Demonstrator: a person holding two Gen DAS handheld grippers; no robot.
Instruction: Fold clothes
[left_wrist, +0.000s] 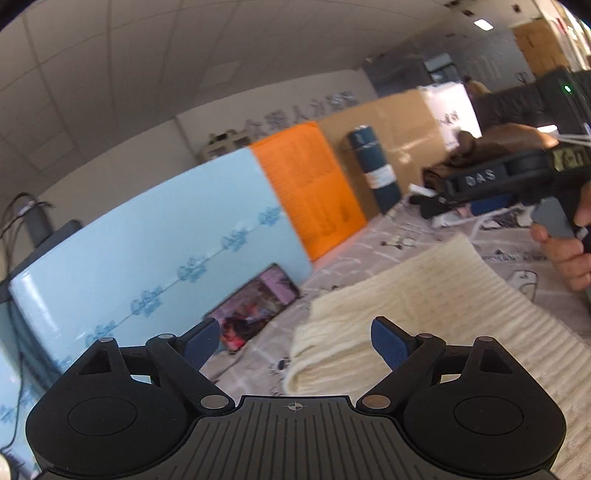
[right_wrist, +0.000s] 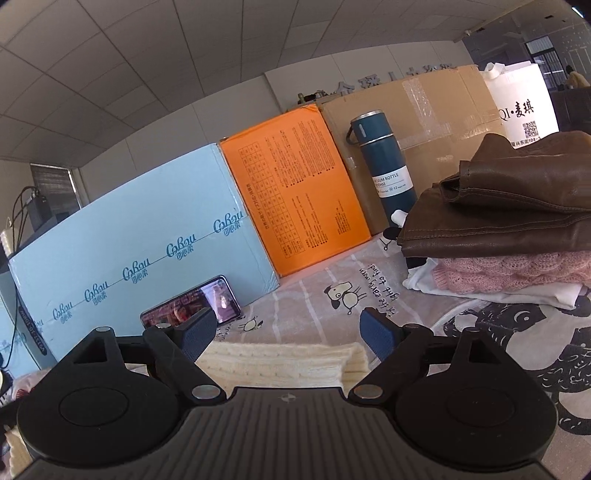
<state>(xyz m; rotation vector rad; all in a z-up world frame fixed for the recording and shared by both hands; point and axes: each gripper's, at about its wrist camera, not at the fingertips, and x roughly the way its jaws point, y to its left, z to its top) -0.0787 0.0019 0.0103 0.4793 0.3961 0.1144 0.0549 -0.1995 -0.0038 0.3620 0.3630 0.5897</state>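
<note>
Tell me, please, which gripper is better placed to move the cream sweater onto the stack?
Probably the right gripper: its open jaws sit at the cream sweater's folded edge, with the stack close on its right.

Four boxes (right_wrist: 140, 240), one bottle (right_wrist: 386, 166), one phone (right_wrist: 192, 304), one cream sweater (right_wrist: 280, 363), three stacked garments (right_wrist: 517, 206).

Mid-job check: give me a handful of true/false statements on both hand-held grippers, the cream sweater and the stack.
1. Both the left hand-held gripper and right hand-held gripper are open. True.
2. The cream sweater is clamped in the right one. False: it lies on the patterned sheet, ungripped.
3. A brown leather garment tops the stack. True.
4. The teal bottle lies on its side. False: it stands upright.
</note>
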